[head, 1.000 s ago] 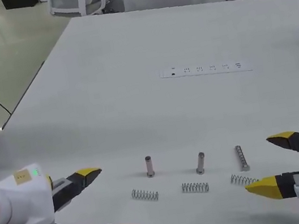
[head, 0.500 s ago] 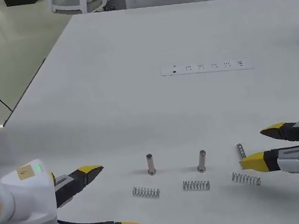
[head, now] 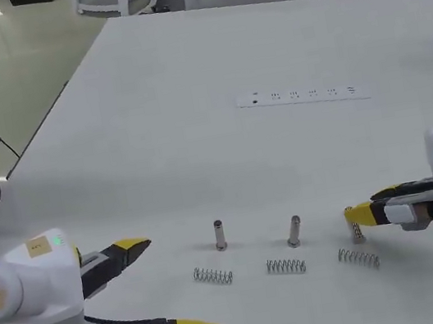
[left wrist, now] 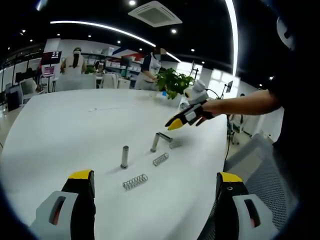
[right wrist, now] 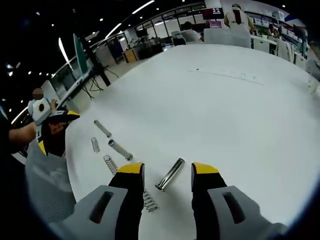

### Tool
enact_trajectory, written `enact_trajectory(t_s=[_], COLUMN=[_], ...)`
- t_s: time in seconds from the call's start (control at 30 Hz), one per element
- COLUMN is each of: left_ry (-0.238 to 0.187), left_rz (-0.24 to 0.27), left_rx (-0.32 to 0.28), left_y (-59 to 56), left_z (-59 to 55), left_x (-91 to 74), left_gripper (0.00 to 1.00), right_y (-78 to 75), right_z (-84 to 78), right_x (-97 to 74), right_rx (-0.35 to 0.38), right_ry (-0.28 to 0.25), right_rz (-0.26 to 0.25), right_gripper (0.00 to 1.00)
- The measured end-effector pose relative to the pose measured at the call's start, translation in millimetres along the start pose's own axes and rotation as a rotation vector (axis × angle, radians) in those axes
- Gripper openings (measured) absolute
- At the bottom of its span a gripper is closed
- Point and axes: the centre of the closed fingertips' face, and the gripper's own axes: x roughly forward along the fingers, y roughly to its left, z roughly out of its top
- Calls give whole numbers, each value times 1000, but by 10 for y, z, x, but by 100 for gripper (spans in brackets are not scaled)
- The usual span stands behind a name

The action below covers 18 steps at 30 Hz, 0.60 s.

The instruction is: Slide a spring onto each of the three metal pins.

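We judge the first step is in hand: taking hold of a pin. Our right tongs [head: 362, 214] stand partly apart with the nearest pin [right wrist: 170, 174] between their jaws, unclamped, and its spring [right wrist: 148, 200] lies just beside one jaw on the bench [head: 192, 116]. Our left tongs [left wrist: 155, 176] gape wide, holding nothing, with the other pins [left wrist: 124, 156] and springs [left wrist: 135, 181] ahead of them. Next — close squarely on the pin, then fetch that spring.

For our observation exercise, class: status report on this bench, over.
Left gripper open, hovering clear. Right gripper open, jaws straddling right pin. Three springs lying loose, none fitted. Nothing blocking.
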Motion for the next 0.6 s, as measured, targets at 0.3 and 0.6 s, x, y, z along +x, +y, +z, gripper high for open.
enact_trajectory(t_s=[0.3, 0.6], left_ry=[10, 8], left_rz=[-5, -1], left_rx=[3, 11], left_y=[-1, 19], left_z=[-18, -7], left_x=[-12, -11], left_gripper=[98, 98], right_y=[-67, -101], right_z=[-55, -125], right_x=[145, 269], right_rx=[54, 76], right_ry=[69, 118], right_rz=[-39, -76], right_gripper=[22, 20])
